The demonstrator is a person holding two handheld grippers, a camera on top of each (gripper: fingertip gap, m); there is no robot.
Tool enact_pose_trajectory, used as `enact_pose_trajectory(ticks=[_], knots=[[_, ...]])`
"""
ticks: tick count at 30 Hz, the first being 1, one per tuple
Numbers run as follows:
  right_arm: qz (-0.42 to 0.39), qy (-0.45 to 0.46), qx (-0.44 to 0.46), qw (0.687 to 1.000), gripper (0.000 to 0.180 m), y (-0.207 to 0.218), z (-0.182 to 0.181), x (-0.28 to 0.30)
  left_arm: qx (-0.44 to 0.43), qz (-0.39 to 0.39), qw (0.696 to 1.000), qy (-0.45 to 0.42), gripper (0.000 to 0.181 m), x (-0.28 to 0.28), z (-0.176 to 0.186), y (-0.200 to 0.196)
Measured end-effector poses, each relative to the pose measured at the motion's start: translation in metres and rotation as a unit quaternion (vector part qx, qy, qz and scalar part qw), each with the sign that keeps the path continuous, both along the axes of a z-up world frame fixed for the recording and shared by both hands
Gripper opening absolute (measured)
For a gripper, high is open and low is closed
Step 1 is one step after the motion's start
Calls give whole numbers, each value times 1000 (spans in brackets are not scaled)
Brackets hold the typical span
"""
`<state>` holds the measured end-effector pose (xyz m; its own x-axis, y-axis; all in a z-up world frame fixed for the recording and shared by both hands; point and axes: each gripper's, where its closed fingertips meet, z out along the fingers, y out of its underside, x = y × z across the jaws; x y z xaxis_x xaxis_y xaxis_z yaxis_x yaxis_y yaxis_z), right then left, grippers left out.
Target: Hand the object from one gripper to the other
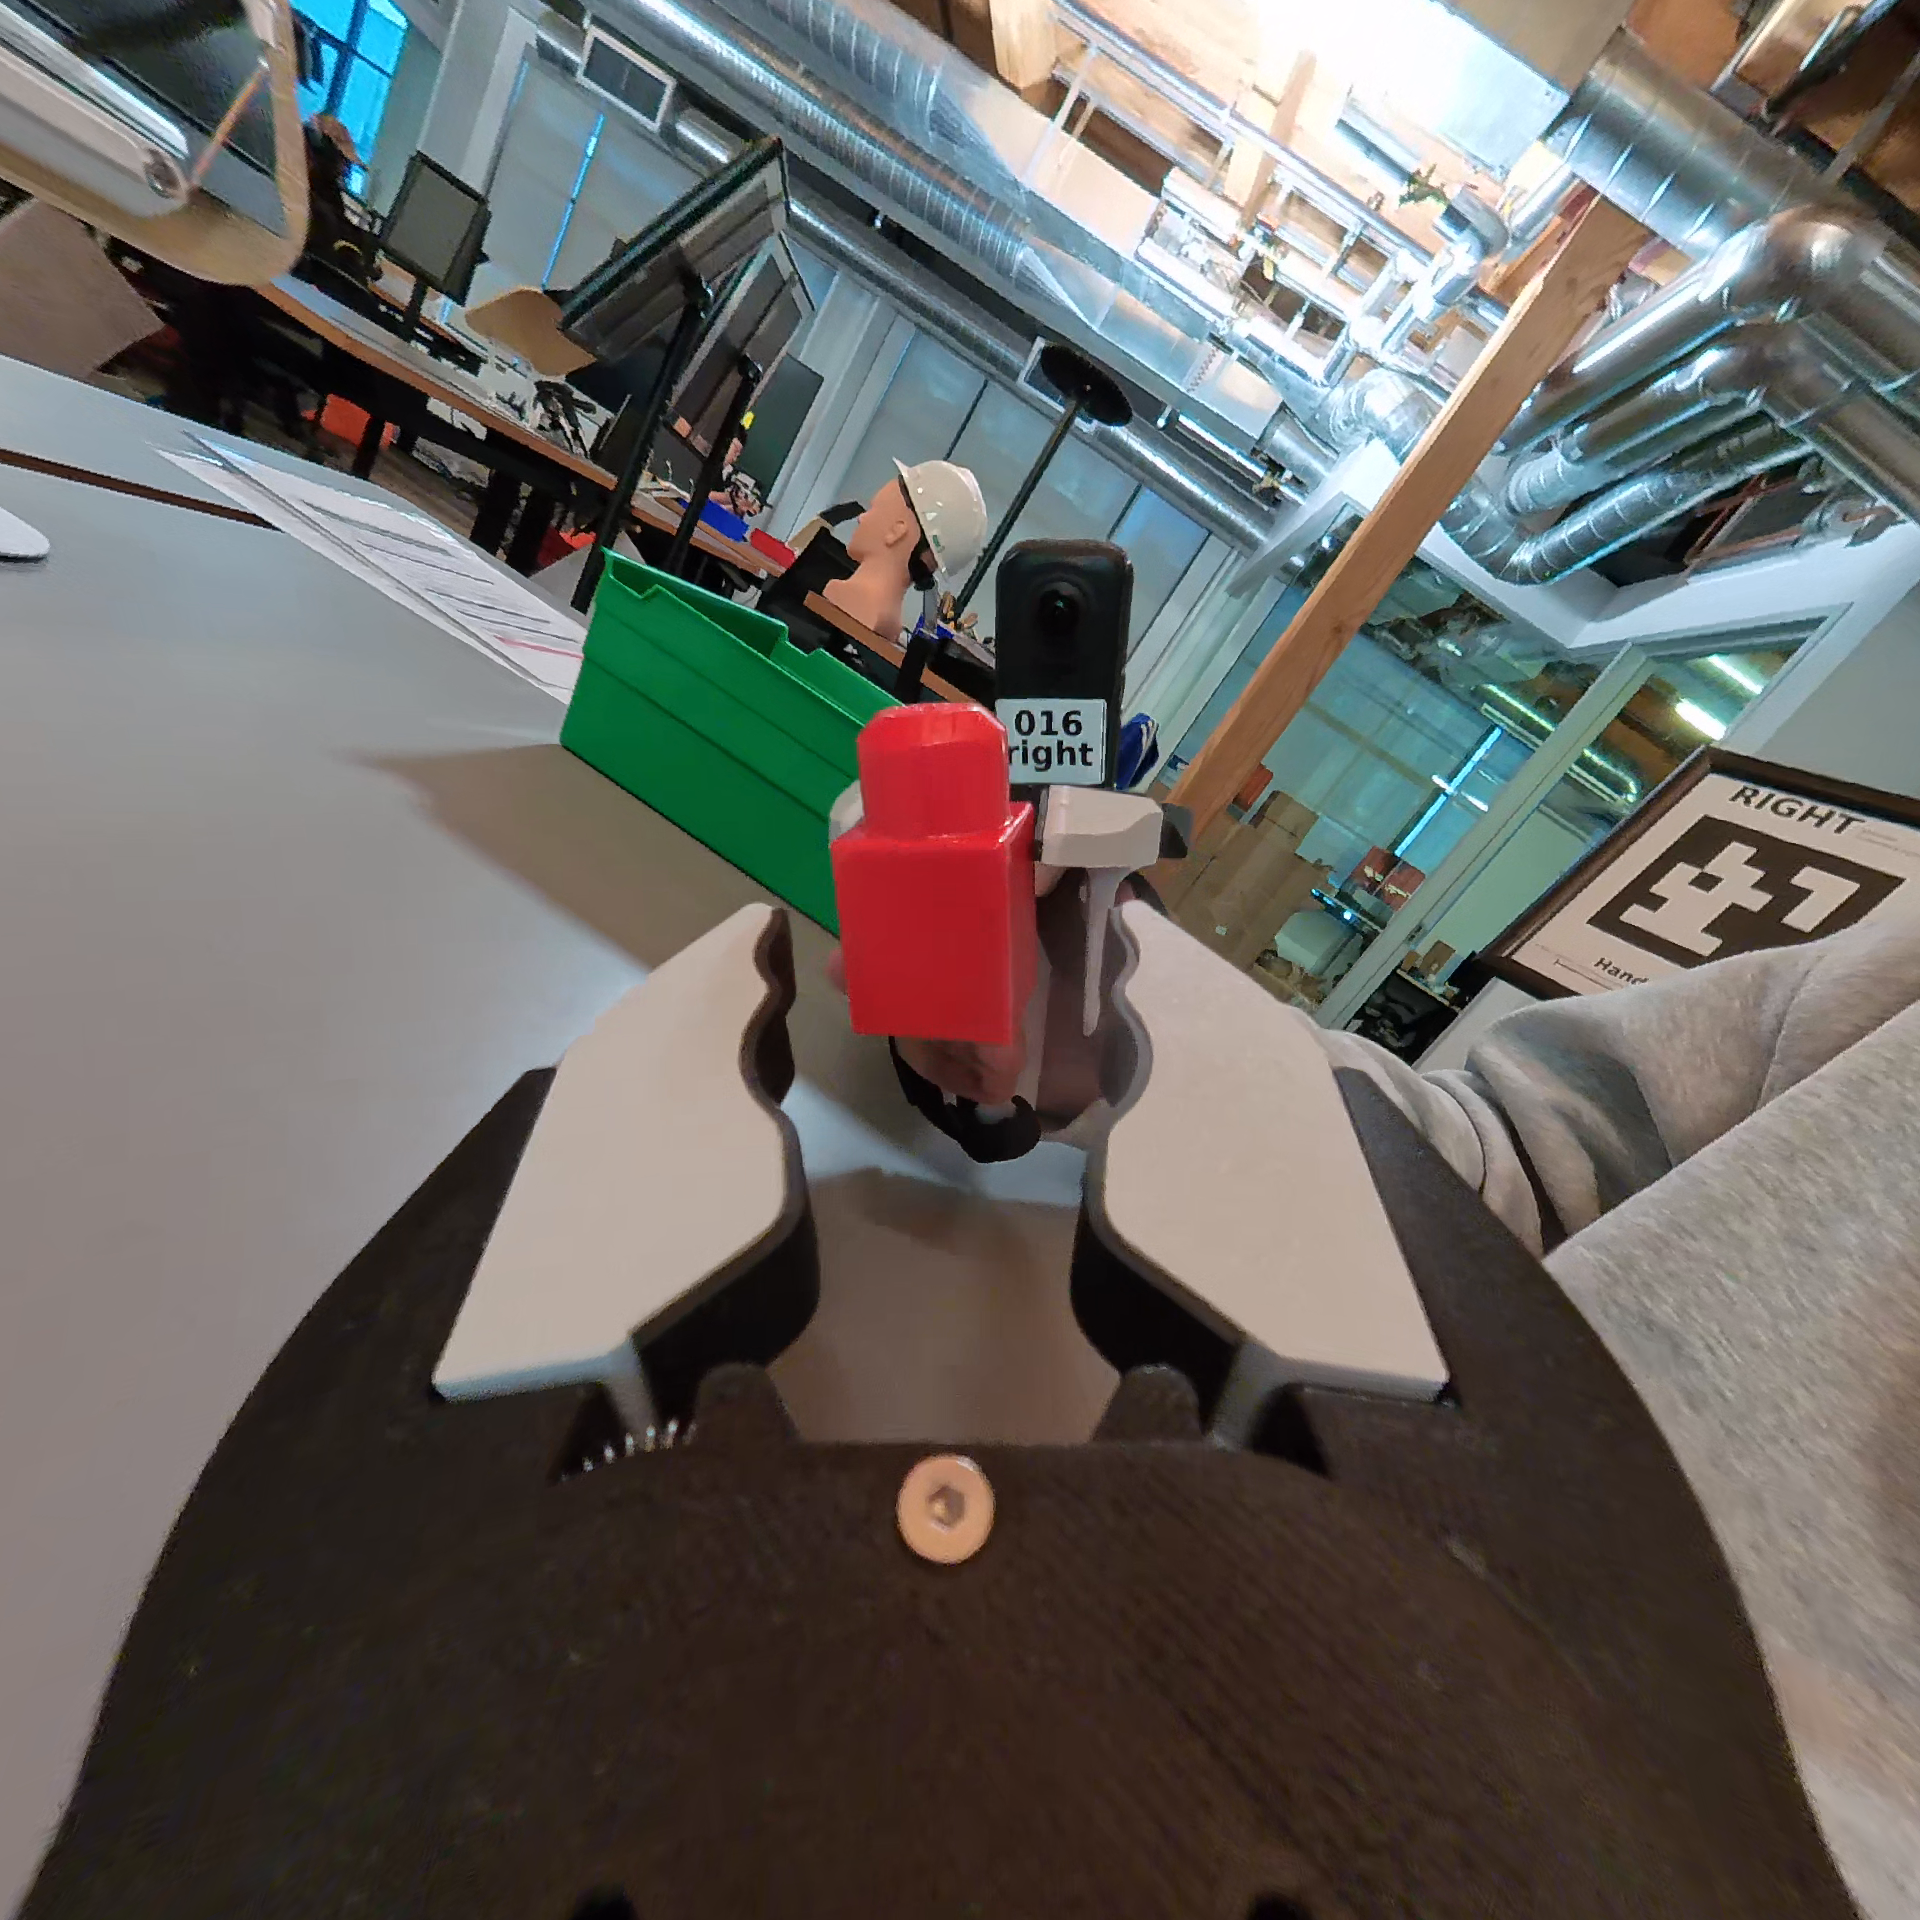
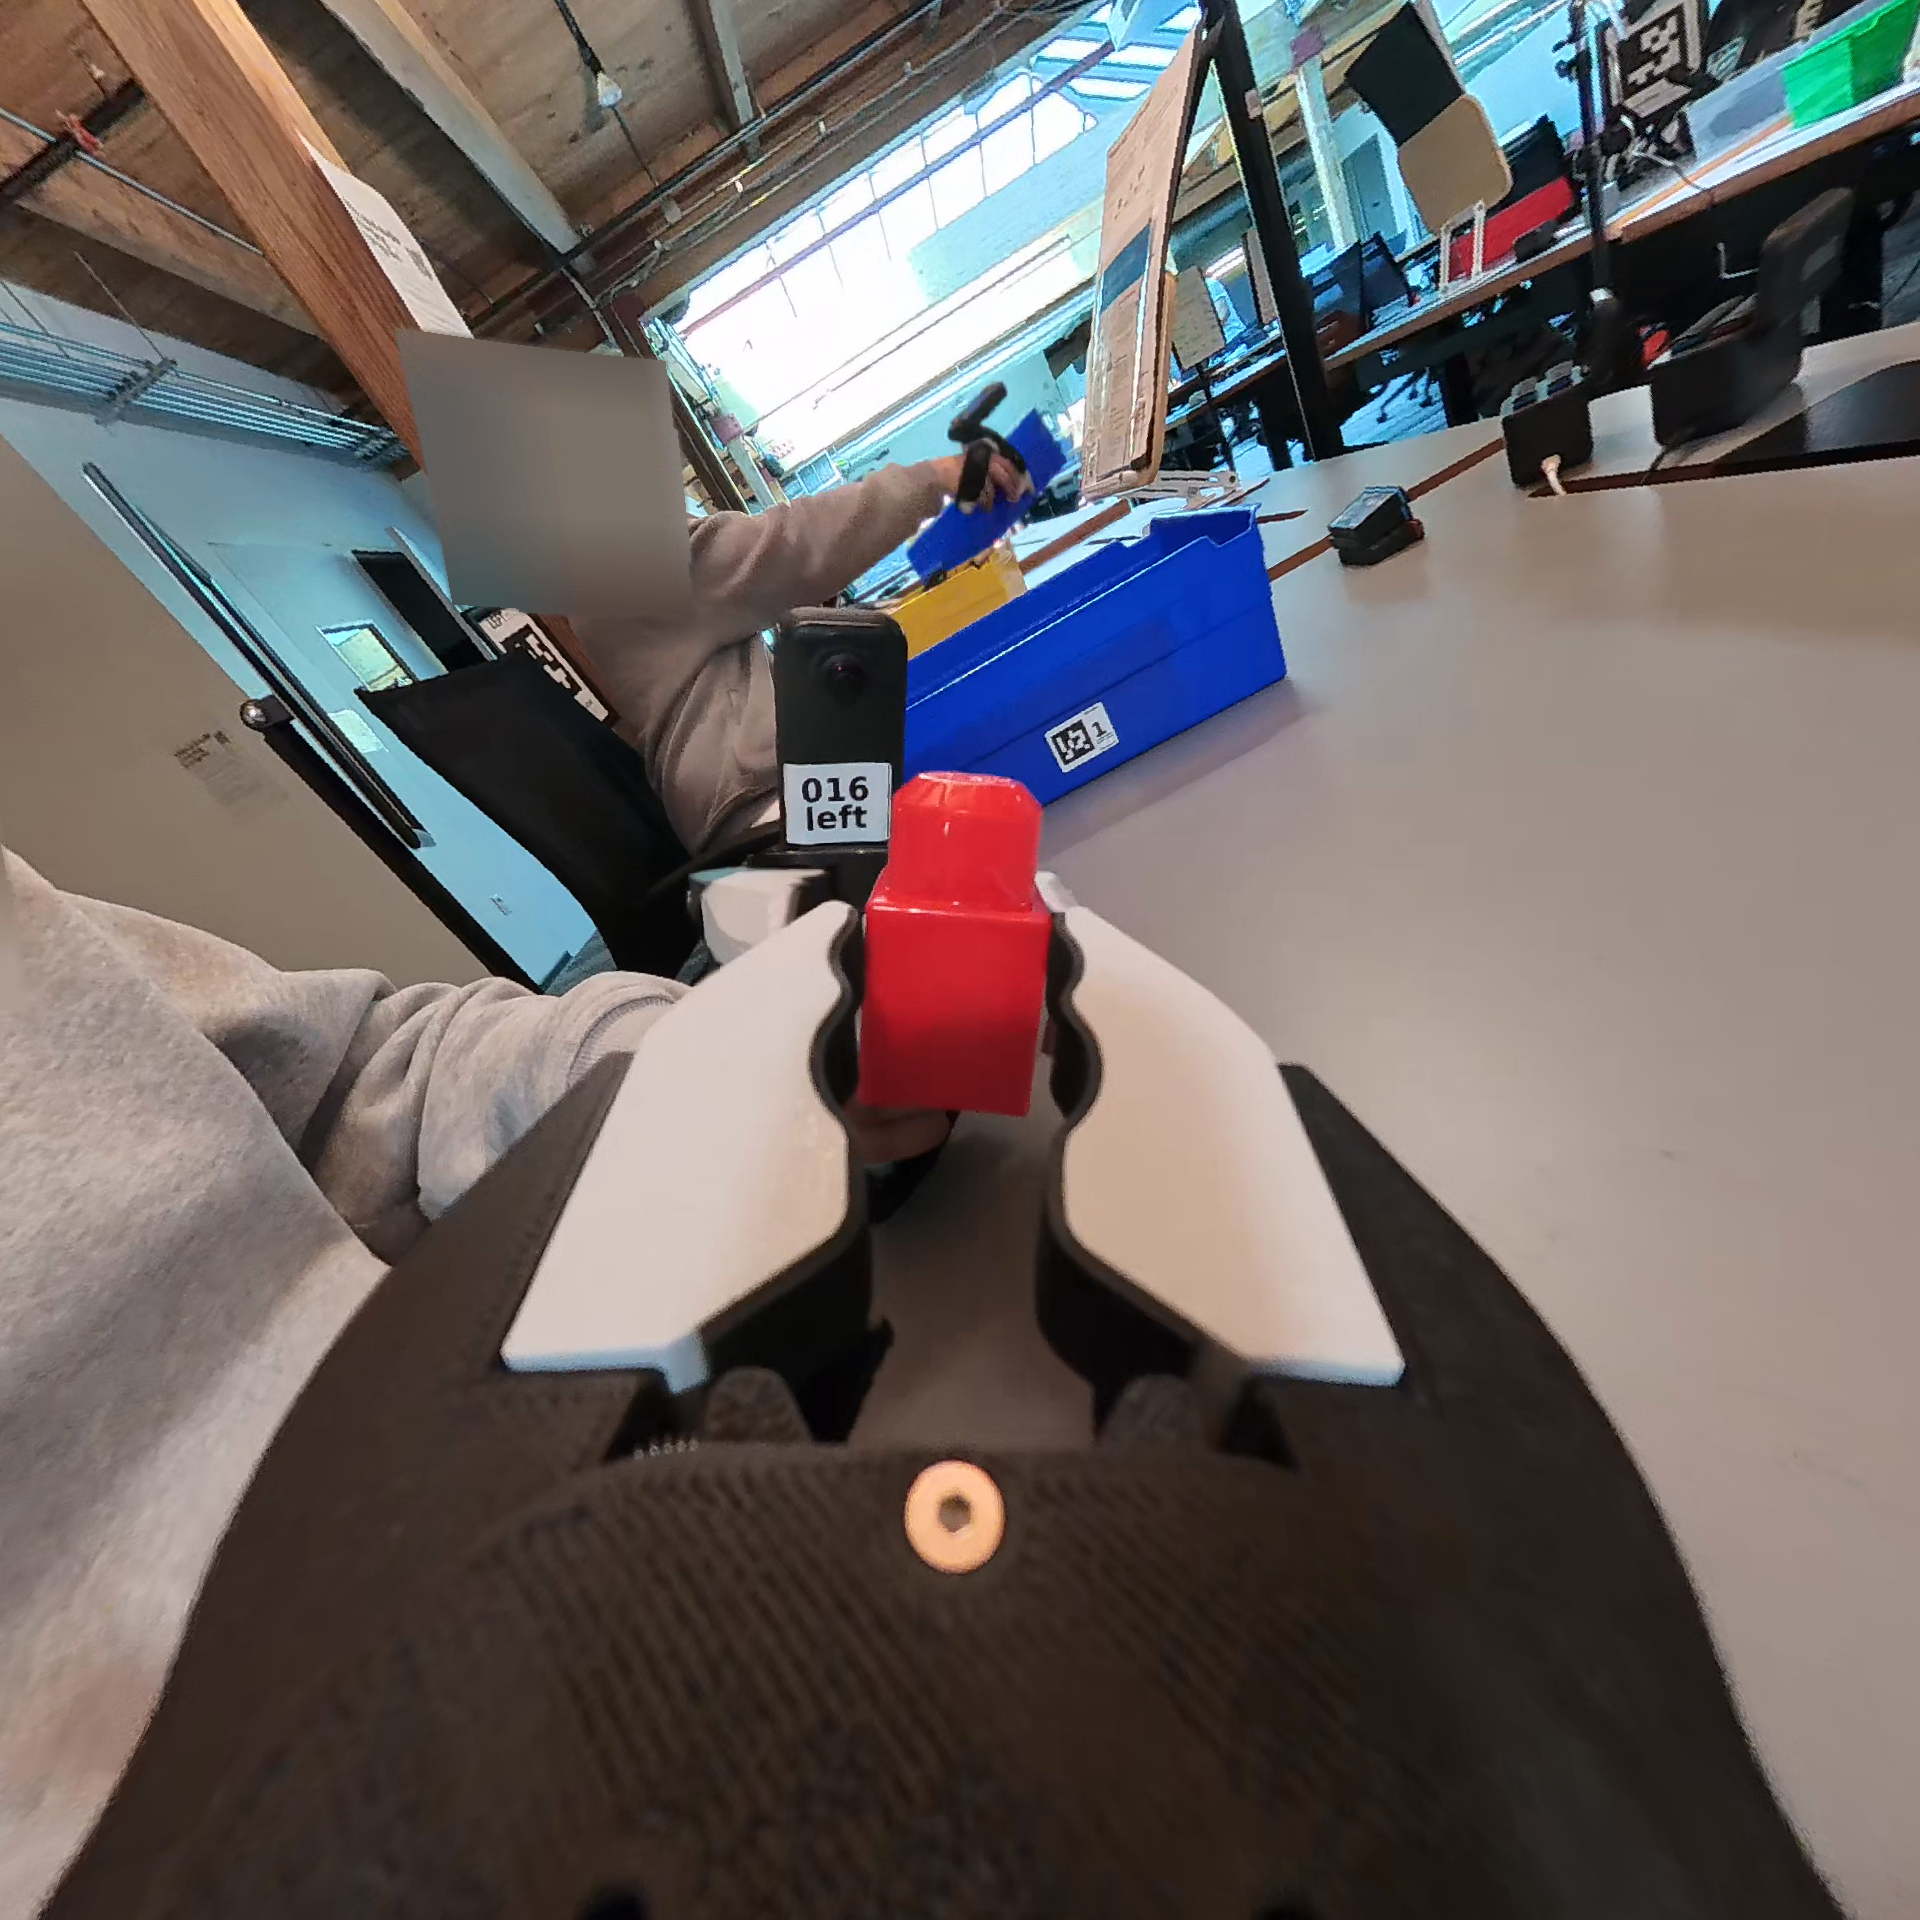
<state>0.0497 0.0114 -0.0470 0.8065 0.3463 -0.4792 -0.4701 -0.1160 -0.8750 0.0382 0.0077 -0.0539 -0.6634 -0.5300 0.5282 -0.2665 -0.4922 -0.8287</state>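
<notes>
While your right tongs (image 2: pixel 954 997) clamp the red block (image 2: pixel 951 997) above the tabletop (image 2: pixel 1507 935), your left tongs (image 1: pixel 951 997) gape wide; green bin (image 1: pixel 707 717) and blue bin (image 2: pixel 1101 644) contents hidden.

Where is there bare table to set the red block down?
Bare grey table lies right of the right gripper, in front of the blue bin. More lies left of the green bin, below the paper sheet. Crowded: between the grippers around the red block.

Grey table (image 1: pixel 208 831), wooden post (image 1: pixel 1455 499), silver ceiling ducts (image 1: pixel 1662 343), bright windows (image 2: pixel 883 281)
</notes>
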Motion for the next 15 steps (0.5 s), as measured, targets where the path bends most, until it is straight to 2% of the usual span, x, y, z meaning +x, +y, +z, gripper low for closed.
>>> enact_pose_trajectory(ticks=[4,8,11,15], knots=[[17,30,-7,999,34,-2,0,0,9,59,998,-21,61,3,7,17],[44,94,-2,995,34,-5,4,1,129,132,978,-98,85,1,16,22],[70,156,1,985,34,-8,7,4,240,122,954,-134,100,-1,5,3],[121,242,-9,963,34,-10,6,0,328,104,923,-170,95,-6,-8,-20]])
